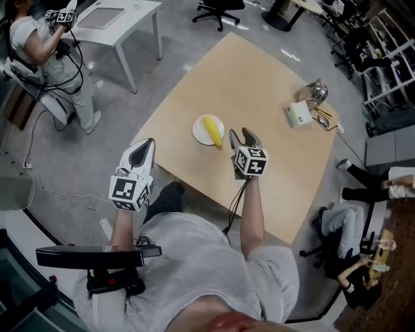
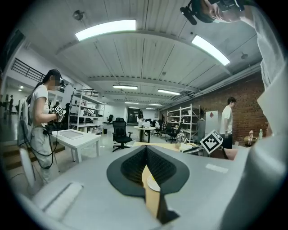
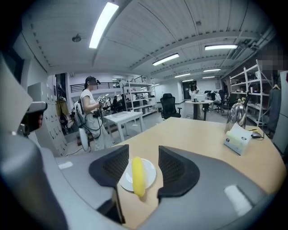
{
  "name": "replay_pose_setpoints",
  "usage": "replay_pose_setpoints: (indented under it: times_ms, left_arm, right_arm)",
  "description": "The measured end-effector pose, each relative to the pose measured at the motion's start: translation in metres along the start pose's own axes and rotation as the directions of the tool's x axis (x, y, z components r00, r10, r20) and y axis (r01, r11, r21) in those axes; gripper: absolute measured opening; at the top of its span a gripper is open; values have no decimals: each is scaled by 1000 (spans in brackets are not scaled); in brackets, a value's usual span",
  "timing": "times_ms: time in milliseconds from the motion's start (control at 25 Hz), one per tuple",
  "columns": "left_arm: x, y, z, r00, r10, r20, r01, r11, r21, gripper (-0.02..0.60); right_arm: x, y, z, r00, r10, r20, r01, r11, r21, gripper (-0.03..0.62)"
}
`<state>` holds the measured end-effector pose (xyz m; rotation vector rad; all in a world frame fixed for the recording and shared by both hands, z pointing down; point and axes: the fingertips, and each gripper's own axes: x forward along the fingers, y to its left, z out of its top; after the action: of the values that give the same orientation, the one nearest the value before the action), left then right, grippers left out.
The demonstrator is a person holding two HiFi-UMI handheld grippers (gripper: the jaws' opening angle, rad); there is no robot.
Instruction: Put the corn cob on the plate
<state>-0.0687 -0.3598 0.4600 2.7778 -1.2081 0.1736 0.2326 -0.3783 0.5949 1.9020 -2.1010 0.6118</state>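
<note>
Layout near to far, with the placing step judged done. Nearest, at the left and off the near edge of the table (image 1: 259, 194), the left gripper (image 1: 144, 150) is held roughly level; its own view shows its jaws (image 2: 145, 152) together with nothing between them. To its right, over the near part of the table, the right gripper (image 1: 241, 137) points down at a slant toward the plate (image 1: 200, 130); its jaws (image 3: 144, 157) stand apart and empty, and the pads touch nothing.

Just beyond them the corn cob (image 1: 212, 130) lies lengthwise across the white plate (image 3: 150, 173), pointing toward the gripper. The cob's near end (image 3: 138, 176) reaches past the plate's near rim, so it rests on the plate but is not wholly within it. Farther right stand a tissue box (image 1: 299, 115) and a shiny vessel (image 1: 316, 91), well apart from the plate. Beyond the far-left edge of the table, a second person (image 1: 39, 45) stands beside a white table (image 1: 120, 19).

Risks, as judged from this layout: the cob is round and overhangs the rim, so a knock to the table or plate could roll it off. The open right jaws flank the cob's line, so a careless dip or sideways sweep could catch the near end and drag it from the plate.
</note>
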Motion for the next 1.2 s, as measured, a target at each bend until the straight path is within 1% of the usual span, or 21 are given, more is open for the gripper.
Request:
replay_pose_setpoints:
  times_ms: [240,440,600,760,840,1000,1120,1200]
  left_arm:
    - [11,-21,5,998,-54,9,54,998,10,18]
    - [20,-39,9,994,-105,13,105,994,19,18]
    - [29,-52,10,989,-149,21,148,989,26,18]
    - [33,-71,12,981,-190,27,189,981,39,18]
    - [36,-78,13,977,-211,29,209,977,42,18]
    - [43,-94,15,967,-253,30,251,967,48,18]
    - [48,-106,15,958,-284,34,282,958,53,18]
    - [50,-111,18,953,-300,37,298,953,56,18]
  right_arm:
    - [-46,-2,24,995,-37,90,38,999,-12,198]
    - [-85,0,42,983,-73,166,77,997,-18,166]
    - [-110,-2,50,970,-95,222,93,995,22,153]
    - [-137,-11,47,960,-127,251,117,992,55,140]
    - [-150,-12,47,953,-151,262,141,988,55,121]
    - [-173,-14,46,941,-191,277,183,982,55,114]
    - [-191,-17,44,932,-208,297,193,978,81,104]
    - [-202,-19,45,922,-233,309,216,972,90,100]
